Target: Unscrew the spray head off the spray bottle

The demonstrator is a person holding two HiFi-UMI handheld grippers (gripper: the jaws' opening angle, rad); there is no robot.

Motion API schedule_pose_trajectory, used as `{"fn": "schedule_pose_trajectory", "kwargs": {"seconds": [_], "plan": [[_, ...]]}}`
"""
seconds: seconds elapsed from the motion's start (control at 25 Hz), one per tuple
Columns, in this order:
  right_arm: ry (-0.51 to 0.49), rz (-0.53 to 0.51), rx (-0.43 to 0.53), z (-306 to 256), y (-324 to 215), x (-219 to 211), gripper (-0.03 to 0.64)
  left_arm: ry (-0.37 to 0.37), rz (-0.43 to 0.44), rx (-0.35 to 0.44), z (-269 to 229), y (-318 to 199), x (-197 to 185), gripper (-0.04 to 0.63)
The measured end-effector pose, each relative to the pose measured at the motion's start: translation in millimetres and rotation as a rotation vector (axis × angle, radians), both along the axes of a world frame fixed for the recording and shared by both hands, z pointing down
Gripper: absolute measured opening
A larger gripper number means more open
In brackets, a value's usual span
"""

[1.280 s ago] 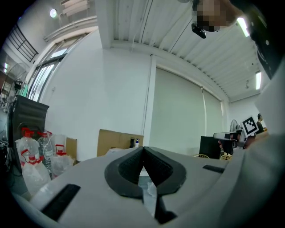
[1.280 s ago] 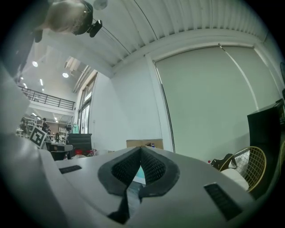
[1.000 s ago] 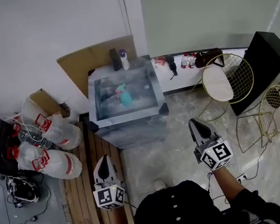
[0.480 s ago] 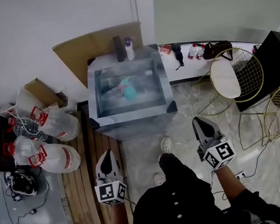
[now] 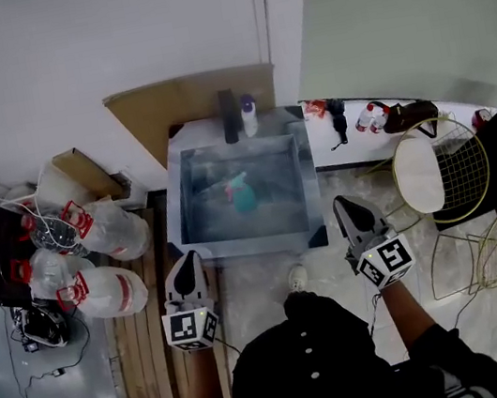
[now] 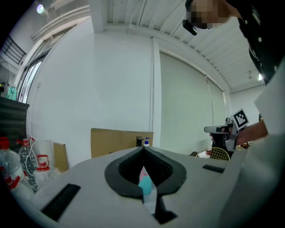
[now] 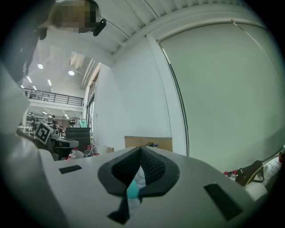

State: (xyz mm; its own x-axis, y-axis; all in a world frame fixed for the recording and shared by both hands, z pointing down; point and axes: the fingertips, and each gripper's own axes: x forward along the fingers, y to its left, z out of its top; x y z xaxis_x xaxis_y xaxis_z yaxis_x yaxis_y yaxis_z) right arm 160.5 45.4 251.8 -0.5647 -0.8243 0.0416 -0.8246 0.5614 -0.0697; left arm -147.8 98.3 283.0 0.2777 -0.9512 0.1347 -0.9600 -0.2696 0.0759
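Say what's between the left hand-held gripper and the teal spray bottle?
Head view: just the shiny grey table's edge and bare top before the teal spray bottle.

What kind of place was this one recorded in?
Probably a corner of a workshop or studio hall: large water jugs on the floor, cardboard leaning on the wall, a mezzanine railing behind.
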Motion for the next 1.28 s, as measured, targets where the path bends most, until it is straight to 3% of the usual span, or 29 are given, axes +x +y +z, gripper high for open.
{"fn": "schedule_pose_trajectory", "kwargs": {"seconds": [0.2, 0.4, 0.72, 1.04, 1.28], "plan": [[0.019, -0.06, 0.009, -11, -52, 1, 0.012, -0.027, -0.017, -0.022, -8, -52, 6, 0.025], [0.015, -0.101, -0.033, 3, -86, -1, 0.012, -0.089, 0.038, -0.076, 7, -83, 18, 0.025], [0.121, -0.196, -0.131, 54, -123, -34, 0.012, -0.219, 0.266, -0.201, 67, -120, 34, 0.026], [0.213, -0.238, -0.24, 106, -150, -83, 0.012, -0.273, 0.45, -0.326, 147, -166, 33, 0.029], [0.234, -0.259, -0.312, 144, -157, -115, 0.012, -0.351, 0.648, -0.474, 225, -173, 41, 0.157]]}}
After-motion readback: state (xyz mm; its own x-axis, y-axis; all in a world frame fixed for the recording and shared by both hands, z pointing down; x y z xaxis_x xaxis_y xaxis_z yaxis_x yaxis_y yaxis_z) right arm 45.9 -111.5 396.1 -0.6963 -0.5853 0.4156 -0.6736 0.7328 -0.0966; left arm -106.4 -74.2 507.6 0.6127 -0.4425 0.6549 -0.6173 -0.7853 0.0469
